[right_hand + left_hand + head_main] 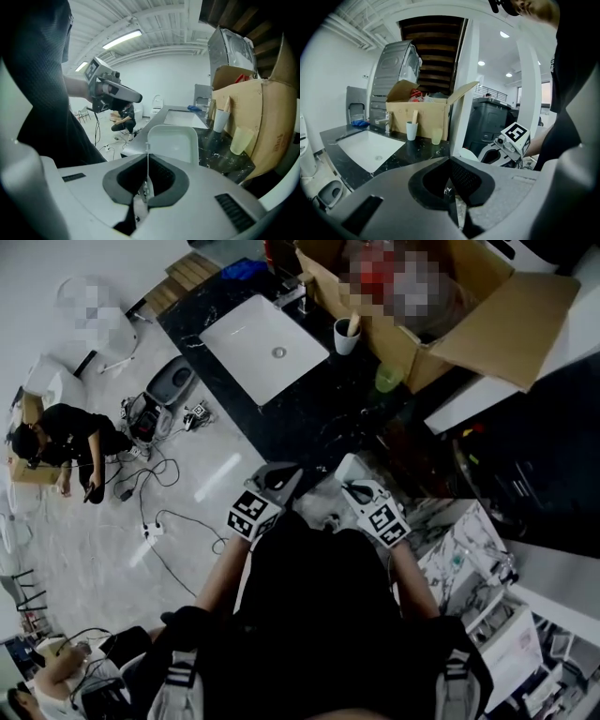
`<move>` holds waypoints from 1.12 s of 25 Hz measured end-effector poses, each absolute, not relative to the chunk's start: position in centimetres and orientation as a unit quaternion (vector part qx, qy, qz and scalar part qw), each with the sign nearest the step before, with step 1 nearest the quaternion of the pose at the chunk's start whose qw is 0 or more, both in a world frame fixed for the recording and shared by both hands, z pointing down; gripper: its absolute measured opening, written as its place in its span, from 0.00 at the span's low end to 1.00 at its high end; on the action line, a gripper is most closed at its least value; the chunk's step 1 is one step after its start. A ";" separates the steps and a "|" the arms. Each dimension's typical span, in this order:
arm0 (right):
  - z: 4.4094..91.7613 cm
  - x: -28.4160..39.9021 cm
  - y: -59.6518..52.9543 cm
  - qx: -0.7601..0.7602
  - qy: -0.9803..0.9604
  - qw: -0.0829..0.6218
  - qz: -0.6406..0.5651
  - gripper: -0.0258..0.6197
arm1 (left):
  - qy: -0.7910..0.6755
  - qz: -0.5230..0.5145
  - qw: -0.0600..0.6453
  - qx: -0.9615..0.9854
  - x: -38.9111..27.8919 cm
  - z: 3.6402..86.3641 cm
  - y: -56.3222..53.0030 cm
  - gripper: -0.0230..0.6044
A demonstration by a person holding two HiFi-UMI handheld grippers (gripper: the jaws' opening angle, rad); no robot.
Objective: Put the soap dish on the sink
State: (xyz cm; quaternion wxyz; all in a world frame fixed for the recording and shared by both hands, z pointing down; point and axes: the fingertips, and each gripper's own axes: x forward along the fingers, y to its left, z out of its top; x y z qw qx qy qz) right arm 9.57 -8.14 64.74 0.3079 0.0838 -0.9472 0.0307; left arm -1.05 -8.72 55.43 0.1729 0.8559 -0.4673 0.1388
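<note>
The white soap dish stands on edge in front of my right gripper, which is shut on its near rim. In the head view the right gripper is close to my body, with the soap dish at its tip over the near end of the black counter. A white sink basin is set into that counter farther away. My left gripper hangs beside the right one. Its jaws are shut with nothing between them. From the left gripper view I see the soap dish and the sink.
A white cup and a pale green cup stand on the counter by an open cardboard box. A faucet sits behind the basin. A person crouches on the floor at left among cables.
</note>
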 end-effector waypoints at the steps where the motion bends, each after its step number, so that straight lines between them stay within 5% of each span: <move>1: 64.7 9.3 -8.4 0.090 -0.946 0.310 0.032 0.04 | -0.463 0.138 0.171 0.859 -1.4 55.4 -9.2 0.03; 28: 64.5 -1.8 -15.3 0.161 -0.929 0.330 0.046 0.04 | -0.391 0.126 0.178 0.894 -10.9 56.7 -18.6 0.03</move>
